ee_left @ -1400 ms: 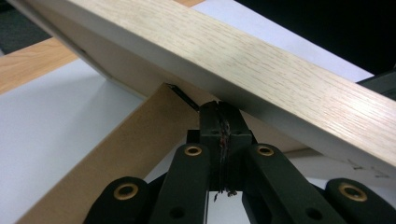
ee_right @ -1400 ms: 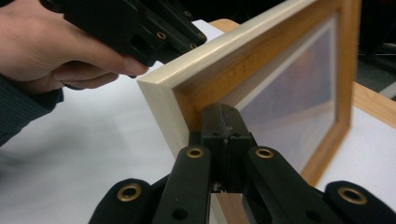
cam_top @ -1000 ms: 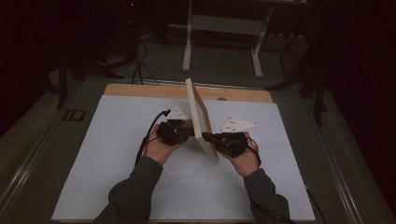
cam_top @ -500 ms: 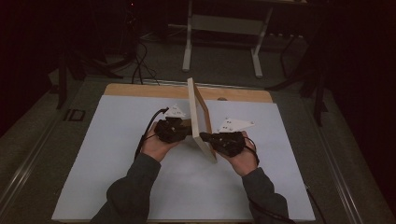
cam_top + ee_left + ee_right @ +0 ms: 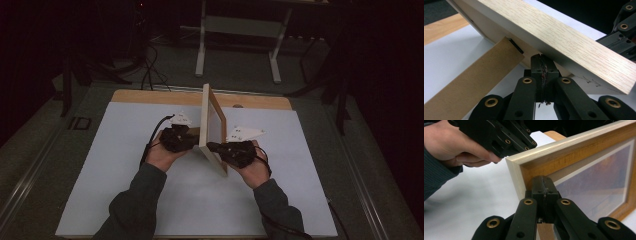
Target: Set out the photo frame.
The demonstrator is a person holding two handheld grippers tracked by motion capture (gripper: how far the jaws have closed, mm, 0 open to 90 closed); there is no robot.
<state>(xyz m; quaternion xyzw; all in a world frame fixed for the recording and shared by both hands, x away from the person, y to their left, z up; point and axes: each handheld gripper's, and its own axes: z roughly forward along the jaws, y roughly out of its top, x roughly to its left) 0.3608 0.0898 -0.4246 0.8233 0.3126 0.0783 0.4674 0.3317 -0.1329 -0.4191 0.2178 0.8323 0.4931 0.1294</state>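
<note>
Dark room beyond; one table [image 5: 280, 101] with a pale wooden top, its far strip bare, the rest covered by one smooth white sheet [image 5: 120, 150]. One picture frame [image 5: 212, 125], rectangular, stood on edge near the middle of the sheet, seen nearly end-on from above: light oak-grain outer moulding, warmer orange-brown inner border, pale mat and a glazed, bluish picture on the side toward the right hand. One brown fibreboard easel strut [image 5: 474, 82], flat and matte, stood out from the frame's back, by the left claw's tip. Two hand-held claws, black, with brass-coloured rivets and each topped by a pale triangular plate. Left gripper [image 5: 187, 141]: jaws pressed fully together, nothing between them, the closed tip set against the frame's back below the moulding. Right gripper [image 5: 214, 147]: jaws likewise closed on nothing, the tip set against the frame's front at its inner border near a corner. Two hands in dark sleeves held the claws on either side of the frame. One light metal stand [image 5: 240, 30] stood on the floor beyond the table.
</note>
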